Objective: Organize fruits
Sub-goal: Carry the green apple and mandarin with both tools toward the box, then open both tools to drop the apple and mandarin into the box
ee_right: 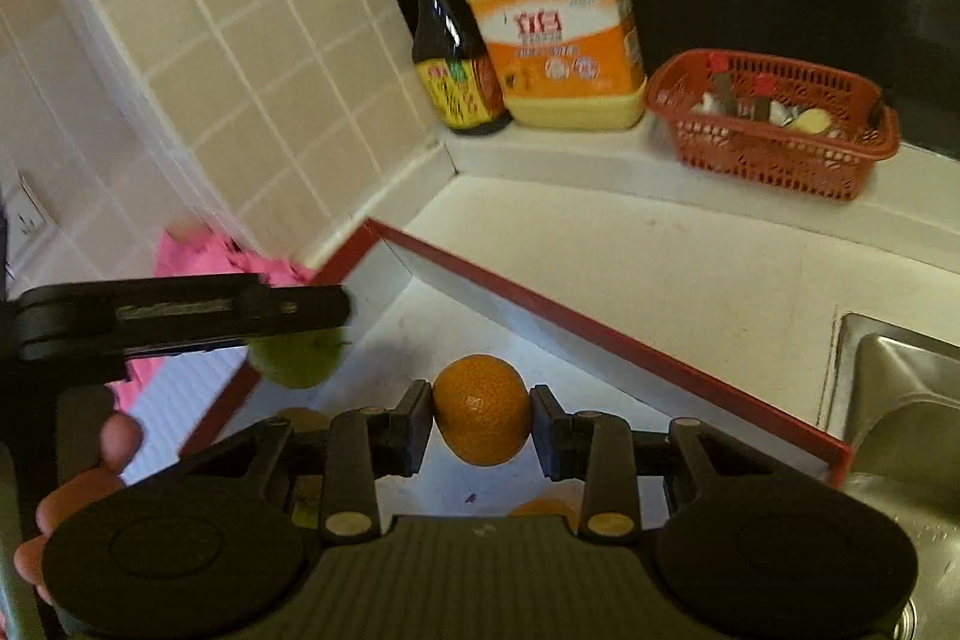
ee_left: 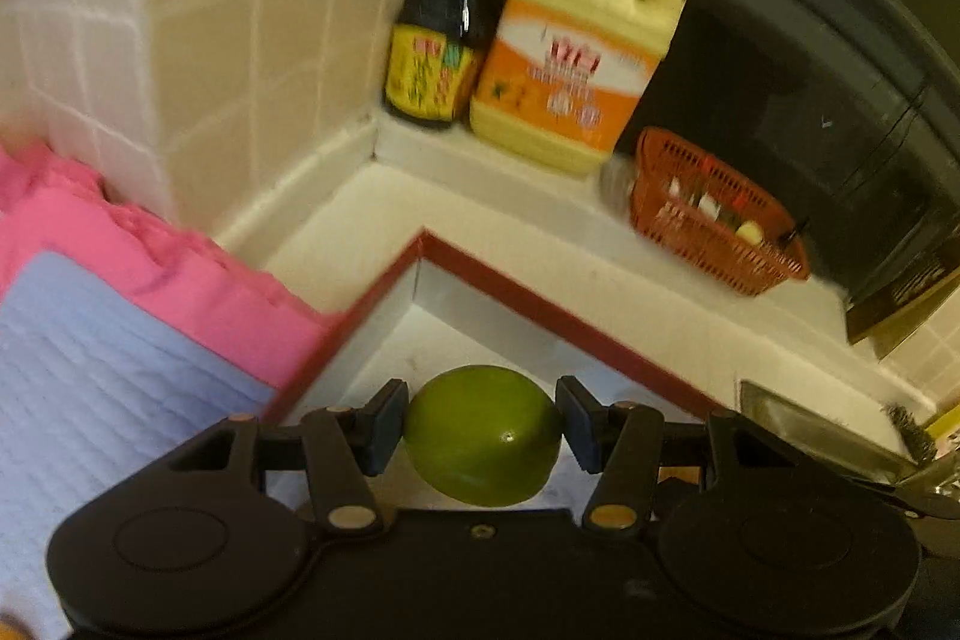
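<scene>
My left gripper (ee_left: 483, 427) is shut on a green round fruit (ee_left: 483, 436) and holds it above the far corner of a white box with a red rim (ee_left: 540, 307). My right gripper (ee_right: 481, 421) is shut on an orange (ee_right: 481, 409) above the same box (ee_right: 600, 334). In the right wrist view the left gripper (ee_right: 180, 313) shows side-on at the left with the green fruit (ee_right: 297, 358) under it. More orange fruit (ee_right: 540, 508) and another piece (ee_right: 303, 421) lie in the box, mostly hidden by my right gripper.
A pink cloth (ee_left: 180, 274) under a pale blue cloth (ee_left: 90, 388) lies left of the box. A dark sauce bottle (ee_right: 450, 58), a yellow detergent jug (ee_right: 552, 22) and a red basket (ee_right: 774, 124) stand on the back ledge. A steel sink (ee_right: 900, 388) is at the right.
</scene>
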`<state>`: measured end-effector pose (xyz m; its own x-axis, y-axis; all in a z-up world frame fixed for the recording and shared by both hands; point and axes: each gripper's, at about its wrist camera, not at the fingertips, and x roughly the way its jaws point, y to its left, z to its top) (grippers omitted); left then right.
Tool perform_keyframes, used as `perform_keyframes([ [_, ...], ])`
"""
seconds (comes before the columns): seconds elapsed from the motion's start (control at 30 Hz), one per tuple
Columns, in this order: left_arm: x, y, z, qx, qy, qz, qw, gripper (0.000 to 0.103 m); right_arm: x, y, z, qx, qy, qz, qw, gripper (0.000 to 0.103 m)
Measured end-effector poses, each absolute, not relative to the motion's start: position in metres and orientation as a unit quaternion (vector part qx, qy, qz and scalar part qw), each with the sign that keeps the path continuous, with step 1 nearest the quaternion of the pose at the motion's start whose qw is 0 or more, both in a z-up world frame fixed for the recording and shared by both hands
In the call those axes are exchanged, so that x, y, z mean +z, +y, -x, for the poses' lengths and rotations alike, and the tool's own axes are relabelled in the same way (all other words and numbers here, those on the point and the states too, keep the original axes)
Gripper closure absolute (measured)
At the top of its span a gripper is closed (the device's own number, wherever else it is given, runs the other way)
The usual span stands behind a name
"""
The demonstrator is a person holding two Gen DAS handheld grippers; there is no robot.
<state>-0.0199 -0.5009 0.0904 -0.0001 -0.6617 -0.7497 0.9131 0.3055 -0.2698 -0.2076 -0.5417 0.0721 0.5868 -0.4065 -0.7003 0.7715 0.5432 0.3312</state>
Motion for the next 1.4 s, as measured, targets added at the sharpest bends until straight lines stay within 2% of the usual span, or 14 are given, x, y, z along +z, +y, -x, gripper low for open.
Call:
perform_keyframes([
  [0.3, 0.057, -0.52, 0.017, -0.563, 0.45, -0.168, 0.673, 0.038, 0.051, -0.551, 0.185, -0.354, 0.338, -0.309, 0.815, 0.066],
  [0.57, 0.046, -0.523, 0.016, -0.557, 0.467, -0.169, 0.666, 0.039, 0.042, -0.554, 0.186, -0.352, 0.343, -0.326, 0.807, 0.062],
  [0.67, 0.049, -0.52, 0.016, -0.559, 0.47, -0.158, 0.665, 0.033, 0.045, -0.554, 0.19, -0.347, 0.336, -0.341, 0.806, 0.051],
  [0.77, 0.061, -0.509, 0.017, -0.559, 0.458, -0.152, 0.675, 0.029, 0.053, -0.551, 0.197, -0.35, 0.325, -0.345, 0.808, 0.048],
  [0.83, 0.069, -0.5, 0.016, -0.555, 0.456, -0.14, 0.681, 0.028, 0.061, -0.549, 0.205, -0.35, 0.316, -0.349, 0.81, 0.041],
  [0.9, 0.078, -0.485, 0.017, -0.554, 0.454, -0.124, 0.687, 0.028, 0.068, -0.547, 0.212, -0.347, 0.305, -0.356, 0.812, 0.029],
  [1.13, 0.119, -0.408, 0.025, -0.536, 0.411, -0.098, 0.731, 0.026, 0.1, -0.515, 0.204, -0.337, 0.305, -0.293, 0.841, 0.022],
  [1.3, 0.157, -0.326, 0.025, -0.483, 0.372, -0.06, 0.79, 0.023, 0.134, -0.47, 0.166, -0.274, 0.286, -0.249, 0.884, 0.013],
  [1.4, 0.169, -0.266, 0.022, -0.422, 0.36, -0.047, 0.831, 0.023, 0.143, -0.435, 0.131, -0.211, 0.303, -0.224, 0.902, 0.008],
])
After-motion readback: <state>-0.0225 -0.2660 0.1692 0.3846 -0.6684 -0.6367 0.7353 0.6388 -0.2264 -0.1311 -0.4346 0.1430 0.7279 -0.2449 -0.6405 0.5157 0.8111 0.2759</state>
